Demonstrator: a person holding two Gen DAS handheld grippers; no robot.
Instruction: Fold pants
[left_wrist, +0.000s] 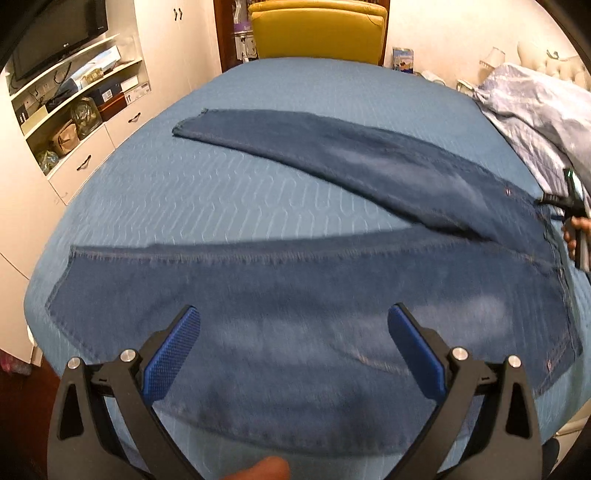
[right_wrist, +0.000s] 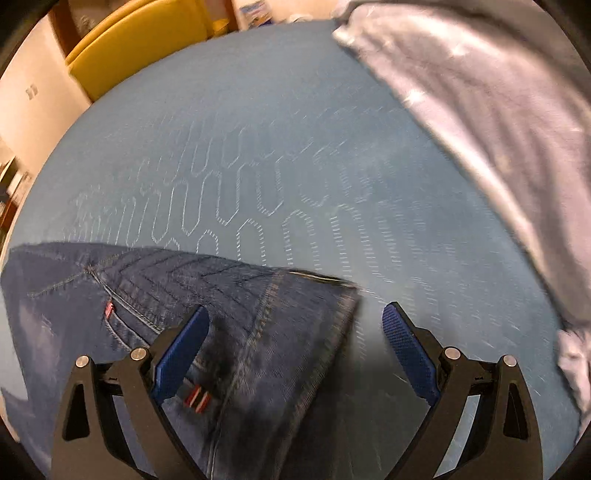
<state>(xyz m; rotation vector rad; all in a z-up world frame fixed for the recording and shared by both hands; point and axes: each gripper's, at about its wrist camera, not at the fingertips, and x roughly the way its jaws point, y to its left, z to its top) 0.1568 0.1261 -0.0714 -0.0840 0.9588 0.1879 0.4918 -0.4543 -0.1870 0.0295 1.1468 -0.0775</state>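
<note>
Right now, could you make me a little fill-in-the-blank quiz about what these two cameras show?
1. The jeans lie spread on a bed cover coloured ____.
2. Past the far end of the bed stands a chair coloured ____.
3. The left tool hovers with its jaws ____.
4. The right tool points at the jeans' ____ end, near the red tab.

Missing words: blue; yellow; open; waist

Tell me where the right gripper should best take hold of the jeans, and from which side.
Probably the waistband corner of the jeans. It lies flat on the bedspread, between the open fingers of the right gripper. Come from the bare bedspread side, pinching the stitched edge.
</note>
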